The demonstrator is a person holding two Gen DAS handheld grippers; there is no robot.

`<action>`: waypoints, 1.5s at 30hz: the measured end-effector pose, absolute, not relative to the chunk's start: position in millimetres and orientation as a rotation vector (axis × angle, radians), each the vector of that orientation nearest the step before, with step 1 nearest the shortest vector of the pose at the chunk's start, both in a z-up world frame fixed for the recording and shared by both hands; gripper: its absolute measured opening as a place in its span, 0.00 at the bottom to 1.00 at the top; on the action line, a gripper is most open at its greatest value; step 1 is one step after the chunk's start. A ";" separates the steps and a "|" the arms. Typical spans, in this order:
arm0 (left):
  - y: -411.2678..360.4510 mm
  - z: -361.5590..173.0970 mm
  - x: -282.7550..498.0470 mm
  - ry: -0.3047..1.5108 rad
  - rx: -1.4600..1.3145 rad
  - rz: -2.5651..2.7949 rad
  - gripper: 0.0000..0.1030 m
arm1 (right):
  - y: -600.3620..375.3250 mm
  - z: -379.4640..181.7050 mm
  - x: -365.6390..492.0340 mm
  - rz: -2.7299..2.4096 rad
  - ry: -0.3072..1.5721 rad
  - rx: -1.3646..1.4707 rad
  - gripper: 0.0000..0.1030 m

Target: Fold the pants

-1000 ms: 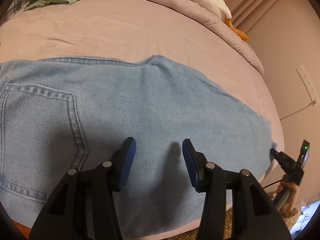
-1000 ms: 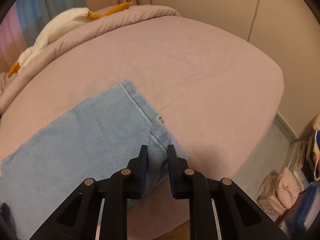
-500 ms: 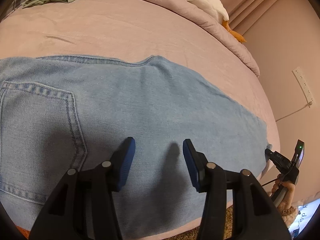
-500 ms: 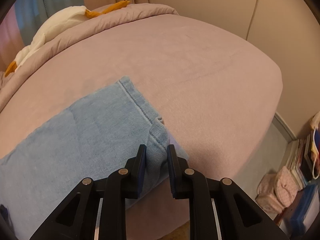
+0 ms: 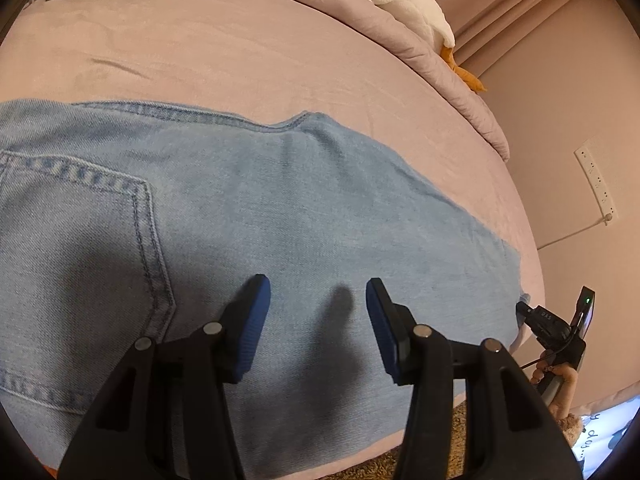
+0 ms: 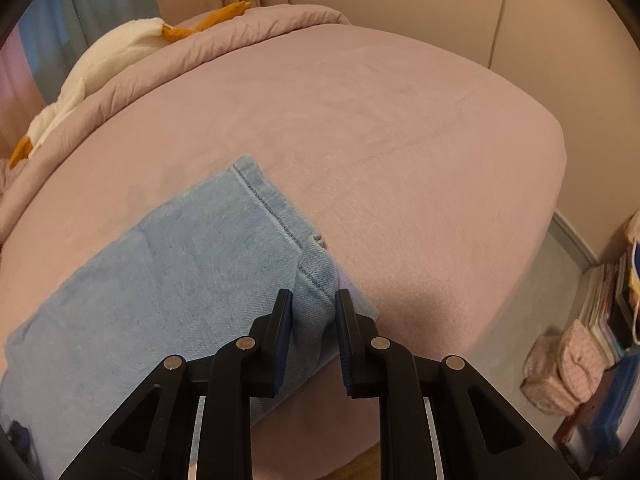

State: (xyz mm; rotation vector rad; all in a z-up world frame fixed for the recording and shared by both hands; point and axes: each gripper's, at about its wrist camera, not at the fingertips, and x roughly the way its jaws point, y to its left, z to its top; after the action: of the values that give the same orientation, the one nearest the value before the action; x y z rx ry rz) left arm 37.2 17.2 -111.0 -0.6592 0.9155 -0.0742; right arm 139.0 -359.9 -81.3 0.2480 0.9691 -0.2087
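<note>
One pair of light blue jeans (image 5: pixel 280 208) is spread flat across the pink bed (image 5: pixel 248 44), already doubled leg on leg, with the back pocket (image 5: pixel 76 248) uppermost at the waist end and the hem (image 6: pixel 276 216) lying toward the bed's foot. Most of the denim is seen to lie smooth and close to the near edge of the mattress. The step in hand is judged to be the lengthwise fold, hem to waist, at its very start. The left gripper (image 5: pixel 318 300) is held above the thigh area with its jaws wide apart and nothing between them; whether the cloth is touched cannot be told. The right gripper (image 6: pixel 314 308) is closed on the near corner of the hem, and a small peak of denim is raised between its pads (image 6: pixel 285 320). For the next move, the pinched hem is expected to be lifted and carried toward the waistband, and the middle may need to be pinned by the left gripper so a straight crease is formed
</note>
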 end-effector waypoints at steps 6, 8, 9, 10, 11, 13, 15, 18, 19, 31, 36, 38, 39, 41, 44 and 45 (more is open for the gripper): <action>18.5 -110.9 33.9 0.885 -0.685 -0.105 0.54 | -378.0 -73.7 126.6 -0.269 0.973 0.332 0.58; 18.7 -109.5 31.9 0.863 -0.707 -0.122 0.64 | -385.5 -71.7 119.0 -0.274 0.951 0.382 0.62; 19.3 -108.9 29.9 0.848 -0.731 -0.131 0.66 | -390.6 -71.5 113.6 -0.257 0.947 0.420 0.63; 19.3 -107.0 28.6 0.833 -0.754 -0.140 0.70 | -392.8 -71.7 110.6 -0.240 0.947 0.442 0.63; 18.9 -105.3 28.3 0.829 -0.765 -0.146 0.73 | -394.0 -71.9 107.6 -0.218 0.945 0.460 0.65; 18.5 -100.5 25.3 0.828 -0.788 -0.156 0.76 | -392.2 -72.9 102.2 -0.149 0.941 0.491 0.72; 17.5 -92.4 20.9 0.804 -0.793 -0.162 0.81 | -386.1 -73.7 99.5 -0.089 0.920 0.497 0.74; 13.4 -74.7 13.4 0.745 -0.738 -0.152 0.88 | -376.0 -84.8 104.7 -0.008 0.940 0.505 0.74; 11.2 -69.0 11.6 0.730 -0.711 -0.146 0.90 | -374.0 -88.3 107.1 -0.003 0.950 0.516 0.74; 14.6 -73.8 12.0 0.768 -0.678 -0.111 0.90 | -361.9 -89.9 134.4 0.012 0.893 0.527 0.67; 15.6 -74.8 10.8 0.773 -0.678 -0.112 0.90 | -369.5 -96.1 139.9 -0.035 0.864 0.559 0.20; 16.1 -75.9 9.0 0.783 -0.674 -0.111 0.90 | -371.0 -94.1 136.6 -0.035 0.864 0.565 0.15; 15.6 -75.7 11.3 0.786 -0.671 -0.110 0.90 | -371.3 -93.3 134.7 -0.036 0.862 0.567 0.14; 17.0 -75.6 11.9 0.785 -0.667 -0.106 0.90 | -371.9 -89.7 132.3 -0.039 0.862 0.577 0.12; 19.5 -75.5 7.6 0.782 -0.665 -0.095 0.90 | -371.4 -75.8 127.4 -0.034 0.831 0.593 0.12; 20.4 -75.1 6.8 0.781 -0.664 -0.090 0.90 | -370.7 -69.0 124.4 -0.025 0.812 0.598 0.12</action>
State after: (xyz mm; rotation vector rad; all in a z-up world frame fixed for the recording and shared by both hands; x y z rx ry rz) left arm 6.8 20.4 -75.1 -0.6644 0.7809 -0.0905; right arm 124.4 -370.7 -69.0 0.5977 0.8116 -0.0250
